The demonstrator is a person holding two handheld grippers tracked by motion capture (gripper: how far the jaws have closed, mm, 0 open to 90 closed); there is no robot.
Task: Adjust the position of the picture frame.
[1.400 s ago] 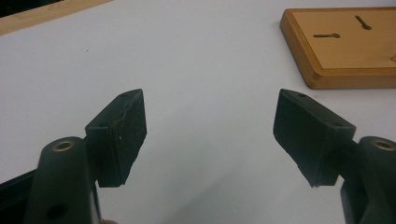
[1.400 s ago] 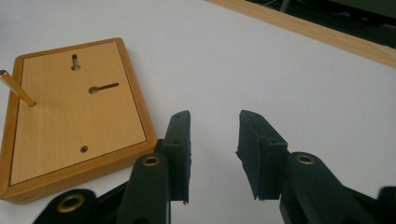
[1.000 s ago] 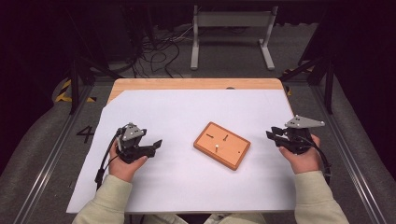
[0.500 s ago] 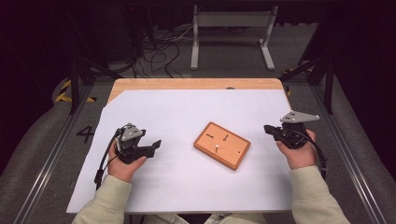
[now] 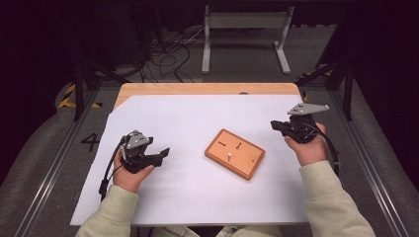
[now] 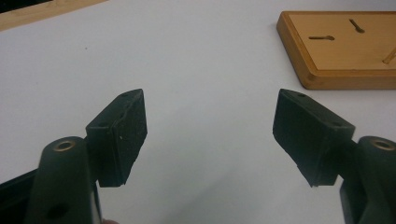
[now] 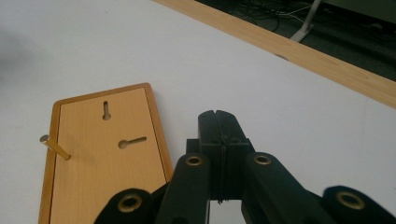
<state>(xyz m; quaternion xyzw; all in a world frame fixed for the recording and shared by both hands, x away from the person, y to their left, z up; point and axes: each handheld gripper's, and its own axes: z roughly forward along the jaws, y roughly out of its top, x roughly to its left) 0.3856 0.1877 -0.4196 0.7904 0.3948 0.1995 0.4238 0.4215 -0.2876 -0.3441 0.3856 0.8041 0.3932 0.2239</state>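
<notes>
A flat wooden board [image 5: 245, 160] [image 6: 345, 60] [image 7: 107, 168] with keyhole slots lies at an angle on the white sheet, mid-table. A short wooden peg [image 7: 57, 148] stands up from it near one edge. My left gripper [image 5: 162, 154] [image 6: 210, 126] rests low at the left, pointing toward the board, its jaws wide open with nothing but bare sheet between them. My right gripper [image 5: 274, 125] [image 7: 218, 116] is held above the sheet just right of the board. It is shut with pad against pad and nothing in it.
The white sheet [image 5: 197, 113] covers most of the wooden table, whose far edge [image 5: 207, 89] shows beyond it. Past that edge, cables and a metal stand [image 5: 244, 22] sit on the floor. Dark rails run along both sides of the table.
My right gripper has lifted and moved away from the person, slightly toward the board. The left hand and the board have not moved.
</notes>
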